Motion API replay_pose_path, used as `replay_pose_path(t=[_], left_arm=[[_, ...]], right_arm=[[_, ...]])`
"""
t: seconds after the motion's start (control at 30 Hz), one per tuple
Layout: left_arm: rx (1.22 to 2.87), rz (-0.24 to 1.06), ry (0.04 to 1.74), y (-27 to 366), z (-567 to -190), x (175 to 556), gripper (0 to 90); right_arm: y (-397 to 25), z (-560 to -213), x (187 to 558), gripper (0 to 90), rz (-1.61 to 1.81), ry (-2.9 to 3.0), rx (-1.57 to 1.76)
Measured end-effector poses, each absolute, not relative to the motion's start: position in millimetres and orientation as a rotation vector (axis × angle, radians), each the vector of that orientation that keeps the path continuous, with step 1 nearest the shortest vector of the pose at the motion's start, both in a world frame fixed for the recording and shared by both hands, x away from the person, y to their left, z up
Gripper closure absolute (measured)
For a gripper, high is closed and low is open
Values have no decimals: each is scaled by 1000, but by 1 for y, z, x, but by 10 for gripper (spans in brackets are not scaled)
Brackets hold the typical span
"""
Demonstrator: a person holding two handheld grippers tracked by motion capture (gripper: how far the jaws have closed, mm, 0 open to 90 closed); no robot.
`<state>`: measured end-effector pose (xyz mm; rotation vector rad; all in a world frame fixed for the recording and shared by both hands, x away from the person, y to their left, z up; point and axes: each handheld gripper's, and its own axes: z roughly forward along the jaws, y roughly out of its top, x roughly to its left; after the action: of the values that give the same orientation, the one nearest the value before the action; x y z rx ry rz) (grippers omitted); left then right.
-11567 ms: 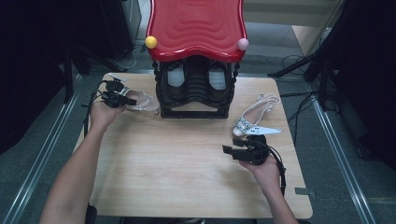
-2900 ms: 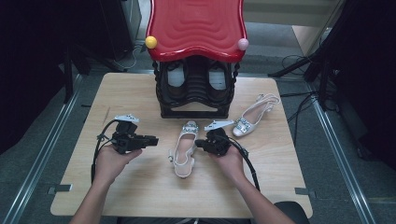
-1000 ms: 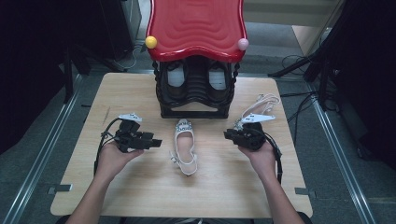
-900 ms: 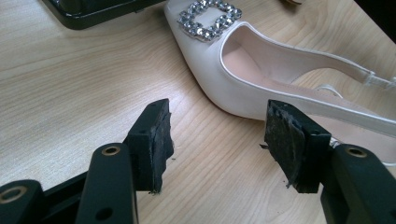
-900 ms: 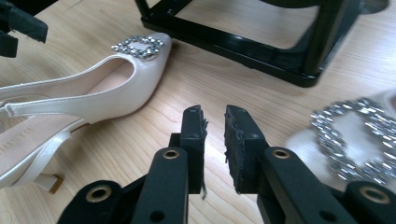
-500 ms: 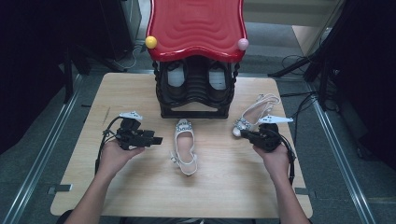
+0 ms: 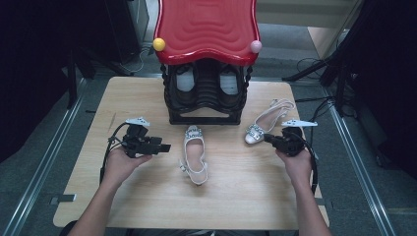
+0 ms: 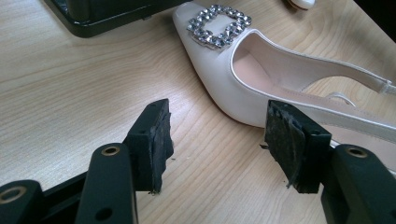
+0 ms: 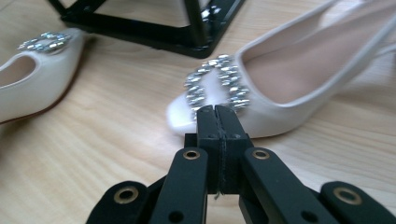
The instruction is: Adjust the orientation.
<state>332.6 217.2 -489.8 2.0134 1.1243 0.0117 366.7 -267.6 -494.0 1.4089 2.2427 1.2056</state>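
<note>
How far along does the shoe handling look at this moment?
Looks done: one white shoe lies in front of the black shoe rack, toe toward it. In hand: nothing; the left hand-held gripper is open beside that shoe, while the right hand-held gripper is shut and empty at the toe of the second shoe. Left: probably gripping and moving that second shoe.

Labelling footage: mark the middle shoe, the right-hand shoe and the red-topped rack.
middle shoe point(image 7: 194, 153), high view, insole.
right-hand shoe point(image 7: 256, 132), high view, jewelled buckle.
red-topped rack point(image 7: 206, 24), high view, red top.
</note>
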Motion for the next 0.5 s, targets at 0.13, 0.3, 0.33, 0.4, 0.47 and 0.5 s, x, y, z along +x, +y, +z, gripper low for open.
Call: replay_pose_path(t=[0.13,0.3,0.33,0.4,0.47,0.5], left_arm=[[2030,8,1122,216,-491,332,412],[2048,12,1113,215,-491,330,411],[2050,13,1115,215,-491,330,411],[2046,10,1120,214,-492,329,409],[2038,4,1127,215,-492,328,408],[2039,6,1129,215,-492,327,408]], right_arm=[[-275,-493,377,900,1223,2189,1440],[-274,-491,390,900,1214,2169,1432],[-274,-492,393,900,1206,2164,1440],[-275,-494,399,900,1198,2158,1445],[-275,-496,404,900,1185,2161,1456],[-275,-497,406,900,1183,2165,1466]])
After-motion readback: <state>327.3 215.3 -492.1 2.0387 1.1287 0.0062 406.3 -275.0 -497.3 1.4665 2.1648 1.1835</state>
